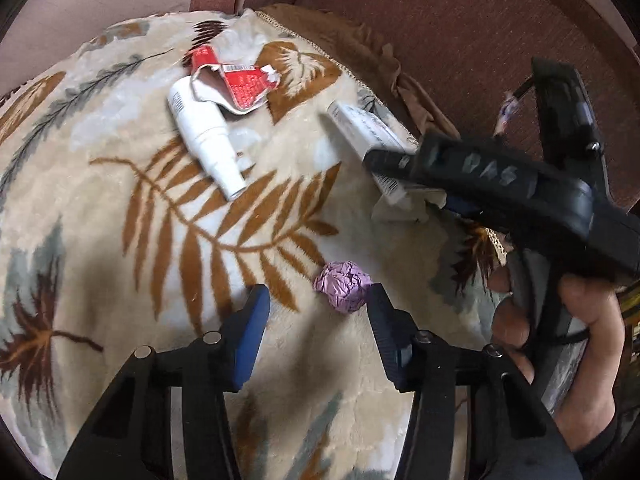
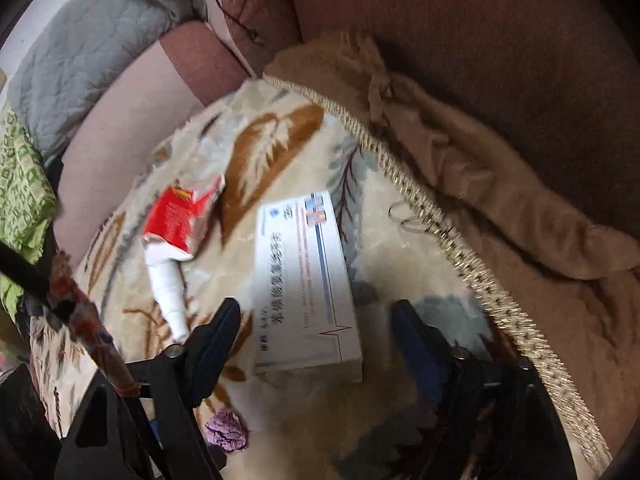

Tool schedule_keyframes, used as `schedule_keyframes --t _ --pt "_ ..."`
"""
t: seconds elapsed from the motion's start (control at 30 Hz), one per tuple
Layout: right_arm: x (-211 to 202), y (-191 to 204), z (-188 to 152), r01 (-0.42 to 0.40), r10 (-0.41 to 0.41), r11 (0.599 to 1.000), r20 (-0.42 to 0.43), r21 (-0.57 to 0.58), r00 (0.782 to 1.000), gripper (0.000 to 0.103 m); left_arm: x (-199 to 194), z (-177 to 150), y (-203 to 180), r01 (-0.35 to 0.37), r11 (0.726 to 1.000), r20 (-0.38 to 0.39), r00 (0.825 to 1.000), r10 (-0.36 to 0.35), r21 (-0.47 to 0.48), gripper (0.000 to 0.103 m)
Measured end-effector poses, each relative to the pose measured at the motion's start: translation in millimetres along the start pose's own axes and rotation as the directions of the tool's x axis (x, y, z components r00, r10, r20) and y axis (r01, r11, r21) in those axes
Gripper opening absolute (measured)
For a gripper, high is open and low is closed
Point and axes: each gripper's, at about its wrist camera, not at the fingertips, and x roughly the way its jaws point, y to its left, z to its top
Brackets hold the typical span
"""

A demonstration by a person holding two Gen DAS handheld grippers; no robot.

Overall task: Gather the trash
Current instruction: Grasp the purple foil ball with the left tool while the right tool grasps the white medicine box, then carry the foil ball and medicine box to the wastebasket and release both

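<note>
The left gripper stands released beside a crumpled purple paper ball. The right gripper straddles a white medicine box, its pads apparently not touching, on the leaf-patterned blanket.

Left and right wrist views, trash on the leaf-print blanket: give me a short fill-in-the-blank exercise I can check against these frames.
1. The crumpled paper ball near the left gripper is ____ in colour.
2. The torn wrapper lying against the white bottle is white and ____.
3. The right gripper is open around the white ____, which lies flat on the blanket.

Missing words: purple; red; box
</note>
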Motion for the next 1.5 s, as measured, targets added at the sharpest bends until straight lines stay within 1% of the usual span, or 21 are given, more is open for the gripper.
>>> schedule_keyframes --t 0.03,0.07,0.13,0.2,0.23,0.27,0.4,0.5,0.63,0.7,0.77,0.8,0.87,0.93,1.03,1.1,1.2,1.23,1.33,1.4,1.5 --pt "0 1 -2 0.014 -0.014 1.000 0.006 -0.006 1.000 0.069 0 1 -1 -0.004 1.000 0.011 1.000 0.004 -0.002 0.047" --pt "-3 1 -5 0.023 -0.023 1.000 0.021 -0.010 1.000 0.057 1 1 -4 0.003 1.000 0.012 1.000 -0.003 0.002 0.037" --pt "-10 0 -8 -0.009 0.009 1.000 0.023 0.008 1.000 0.057 3 2 -8 0.041 0.999 0.007 0.999 -0.041 0.011 0.021" --pt "-22 -3 -12 -0.009 0.008 1.000 0.039 0.021 0.999 0.055 2 2 -14 0.018 0.999 0.019 1.000 -0.019 0.037 0.019" --pt "-32 -4 -17 -0.031 0.029 0.999 0.054 0.037 0.998 0.055 1 2 -15 0.017 0.999 0.020 1.000 -0.018 0.044 0.019" --pt "-41 -6 -20 -0.050 0.047 0.998 0.066 0.049 0.997 0.055 1 2 -14 0.021 0.999 0.021 1.000 -0.022 0.040 0.015" --pt "-95 -9 -48 -0.113 0.093 0.987 0.164 0.114 0.982 0.055 -10 1 7 0.089 0.995 0.016 0.996 -0.089 -0.045 0.014" --pt "-128 -9 -75 -0.132 0.099 0.980 0.216 0.146 0.971 0.055 -25 -1 23 0.152 0.983 0.038 0.988 -0.149 -0.102 0.014" --pt "-164 -6 -115 -0.167 0.116 0.971 0.274 0.171 0.955 0.055 -54 -6 31 0.193 0.969 0.058 0.981 -0.187 -0.152 0.014" --pt "-178 -2 -130 -0.166 0.107 0.965 0.279 0.201 0.954 0.055 -69 -8 29 0.205 0.967 0.071 0.978 -0.196 -0.149 0.014" --pt "-195 3 -141 -0.177 0.107 0.964 0.319 0.200 0.942 0.055 -86 -10 25 0.214 0.968 0.089 0.975 -0.203 -0.134 0.014" --pt "-200 4 -144 -0.172 0.100 0.965 0.326 0.200 0.940 0.055 -93 -12 22 0.207 0.970 0.089 0.976 -0.196 -0.128 0.014" --pt "-216 11 -157 -0.146 0.069 0.969 0.350 0.201 0.934 0.055 -109 -20 13 0.207 0.973 0.093 0.976 -0.198 -0.104 0.014" --pt "-229 13 -172 -0.114 0.030 0.972 0.372 0.205 0.928 0.055 -121 -32 -1 0.232 0.970 0.082 0.971 -0.225 -0.079 0.014" --pt "-249 12 -199 -0.077 -0.026 0.968 0.402 0.239 0.915 0.055 -128 -53 -30 0.280 0.960 0.035 0.960 -0.279 -0.023 0.014" --pt "-264 10 -215 -0.052 -0.068 0.962 0.421 0.267 0.905 0.055 -128 -70 -54 0.320 0.947 -0.017 0.948 -0.319 0.026 0.014" --pt "-287 3 -240 0.009 -0.160 0.948 0.455 0.317 0.876 0.055 -127 -92 -84 0.389 0.917 -0.093 0.920 -0.382 0.091 0.014" --pt "-296 -1 -252 0.035 -0.203 0.938 0.464 0.344 0.863 0.055 -127 -101 -97 0.417 0.900 -0.125 0.907 -0.403 0.124 0.014" --pt "-309 -16 -278 0.102 -0.302 0.906 0.457 0.411 0.836 0.055 -125 -121 -125 0.458 0.867 -0.184 0.886 -0.426 0.198 0.014" --pt "-311 -27 -293 0.122 -0.341 0.880 0.431 0.459 0.836 0.055 -123 -136 -141 0.486 0.841 -0.230 0.870 -0.437 0.239 0.014" --pt "-309 -47 -314 0.121 -0.363 0.837 0.377 0.533 0.852 0.055 -120 -154 -156 0.517 0.809 -0.287 0.849 -0.444 0.280 0.014"
